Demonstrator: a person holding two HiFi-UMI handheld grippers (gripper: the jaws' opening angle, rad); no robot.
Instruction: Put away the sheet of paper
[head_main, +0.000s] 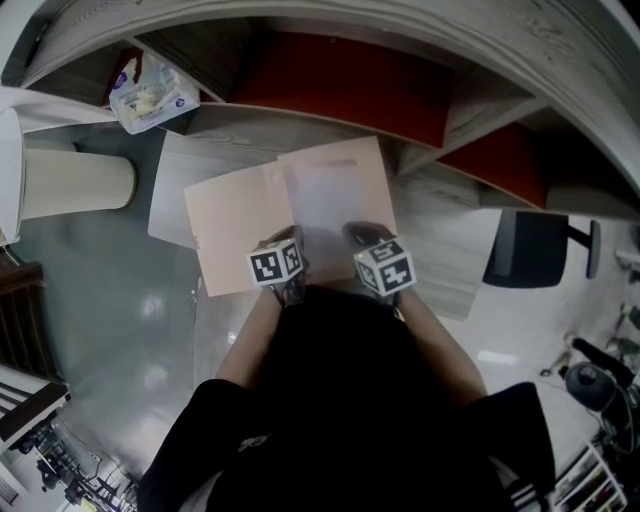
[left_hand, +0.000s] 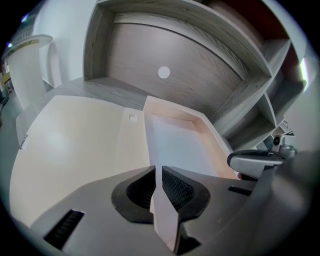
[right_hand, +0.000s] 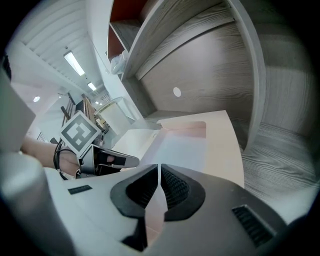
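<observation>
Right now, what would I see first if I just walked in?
An open pink folder lies on the wooden desk, with a white sheet of paper in its right half. The left gripper and right gripper both pinch its near edge.

Person in a black top (head_main: 340, 400), white stripes on the right sleeve (head_main: 527, 490). The left gripper (left_hand: 159, 186) and right gripper (right_hand: 159, 186) are grey-bodied with black ribbed pads (left_hand: 177, 190). Each carries a cube (head_main: 275, 266) of black-and-white square markers.
</observation>
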